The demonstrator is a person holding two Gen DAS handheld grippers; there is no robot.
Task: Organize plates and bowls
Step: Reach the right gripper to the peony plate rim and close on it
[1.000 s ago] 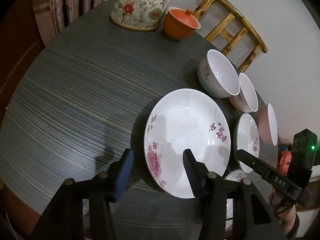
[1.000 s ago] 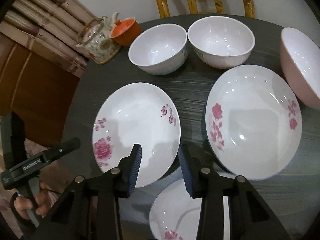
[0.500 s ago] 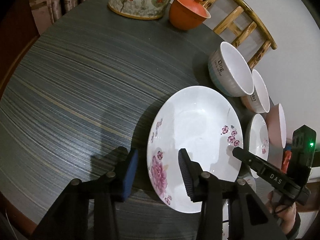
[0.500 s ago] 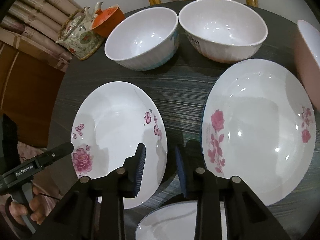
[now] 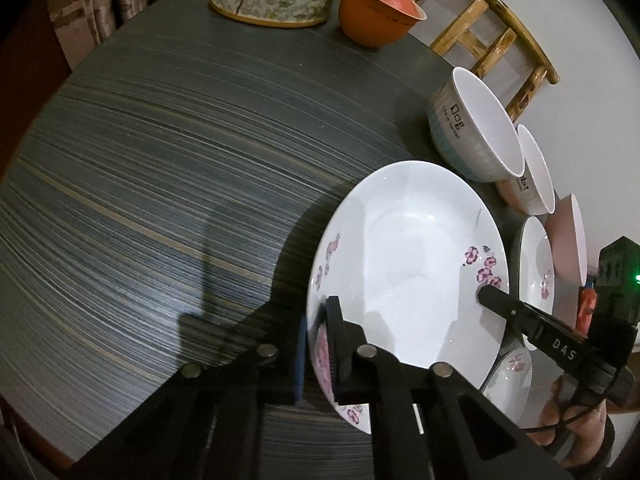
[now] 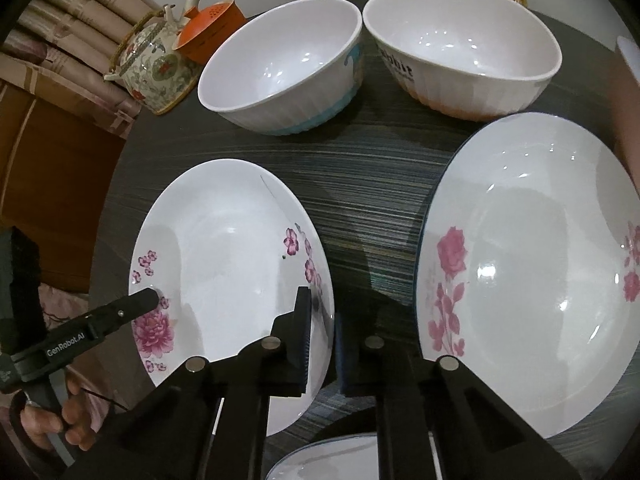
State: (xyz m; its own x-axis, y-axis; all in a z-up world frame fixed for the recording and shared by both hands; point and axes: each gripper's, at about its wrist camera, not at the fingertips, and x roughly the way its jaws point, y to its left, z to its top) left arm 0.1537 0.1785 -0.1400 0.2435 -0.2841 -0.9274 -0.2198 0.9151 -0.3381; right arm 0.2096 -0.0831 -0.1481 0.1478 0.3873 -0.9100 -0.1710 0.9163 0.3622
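The plate (image 5: 404,264) lies on the dark surface (image 5: 160,184), at lower right of the left wrist frame and lower left of the right wrist frame. The left gripper (image 5: 318,344) is clamped on the plate's left rim, its fingers having just been closing. The right gripper (image 6: 322,332) is clamped on the opposite rim, likewise just closed. Two bowls (image 6: 280,80) are set behind the plate; a second plate (image 6: 528,272) lies at right.
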